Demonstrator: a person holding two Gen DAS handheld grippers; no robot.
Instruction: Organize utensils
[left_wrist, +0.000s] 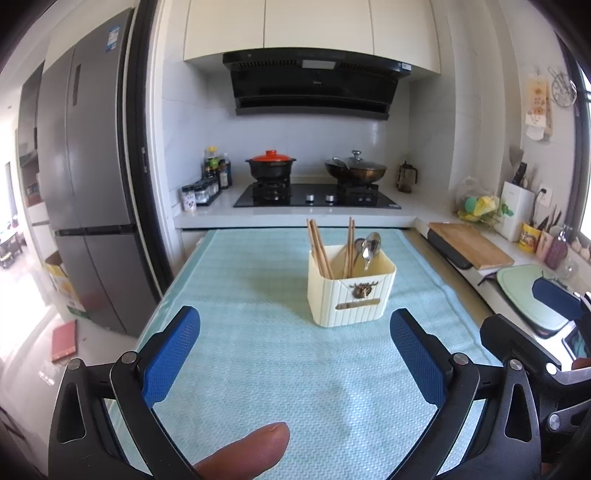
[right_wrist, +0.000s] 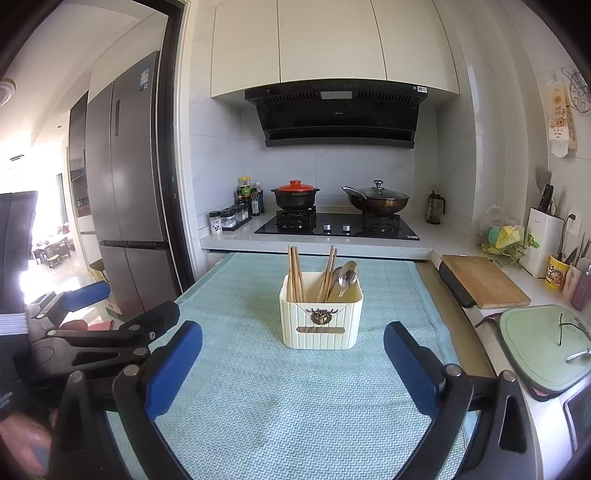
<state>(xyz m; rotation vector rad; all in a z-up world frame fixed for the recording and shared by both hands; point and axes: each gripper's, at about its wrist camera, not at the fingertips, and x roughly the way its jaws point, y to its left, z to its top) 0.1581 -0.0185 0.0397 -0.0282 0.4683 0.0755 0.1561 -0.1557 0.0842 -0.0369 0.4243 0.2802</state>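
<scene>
A cream ribbed utensil holder stands on the light blue towel. In it stand wooden chopsticks in two bunches and metal spoons. My left gripper is open and empty, well short of the holder. My right gripper is open and empty, also short of the holder. Each gripper shows at the edge of the other's view, the right gripper in the left wrist view and the left gripper in the right wrist view.
Behind the towel is a gas hob with a red-lidded pot and a lidded wok. A wooden cutting board and a green board lie on the right counter. A fridge stands left.
</scene>
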